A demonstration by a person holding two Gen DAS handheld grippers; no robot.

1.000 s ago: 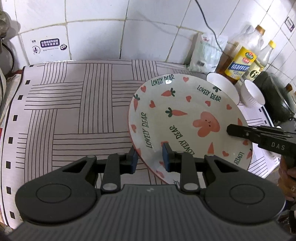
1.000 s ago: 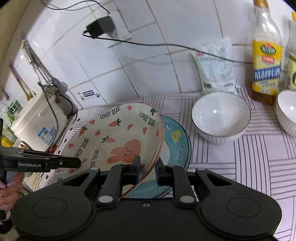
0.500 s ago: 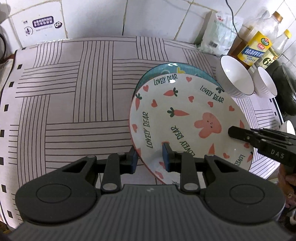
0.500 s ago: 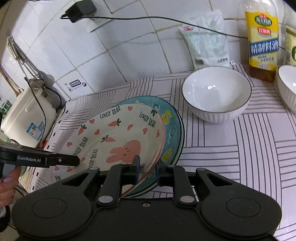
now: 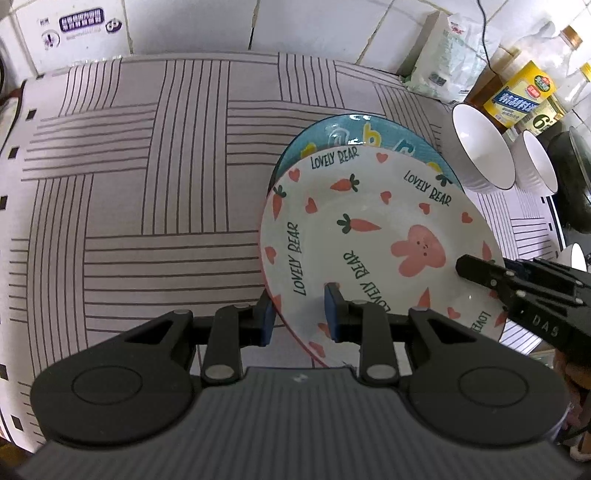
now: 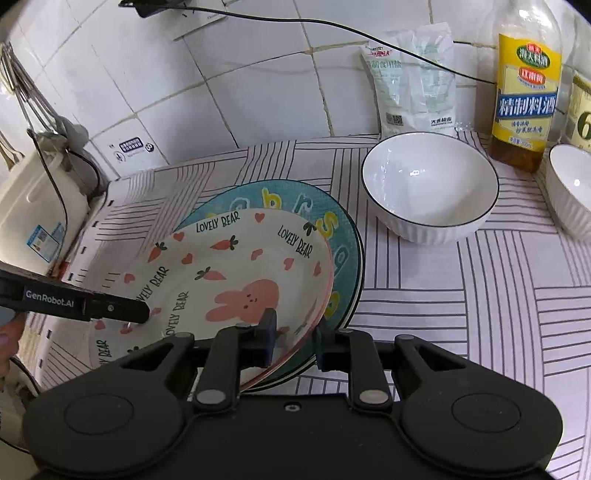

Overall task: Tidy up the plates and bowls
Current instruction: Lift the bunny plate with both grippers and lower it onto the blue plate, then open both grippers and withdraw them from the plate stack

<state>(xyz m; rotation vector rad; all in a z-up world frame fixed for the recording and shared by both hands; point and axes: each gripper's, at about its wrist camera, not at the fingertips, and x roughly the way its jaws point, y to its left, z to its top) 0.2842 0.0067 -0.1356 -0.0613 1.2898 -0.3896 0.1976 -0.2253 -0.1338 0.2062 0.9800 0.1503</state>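
A white plate with a pink rabbit and carrots is held over a blue plate that lies on the striped cloth. My left gripper is shut on the white plate's near-left rim. My right gripper is shut on its opposite rim and shows in the left wrist view. The left gripper shows in the right wrist view. Two white bowls stand to the right.
Oil bottles and a white bag stand against the tiled wall. A rice cooker is at the left. A dark pan sits beyond the bowls. A cable runs along the wall.
Both grippers have lowered the white plate toward the blue plate, which was hidden behind it in the left wrist view before and now shows beneath it.
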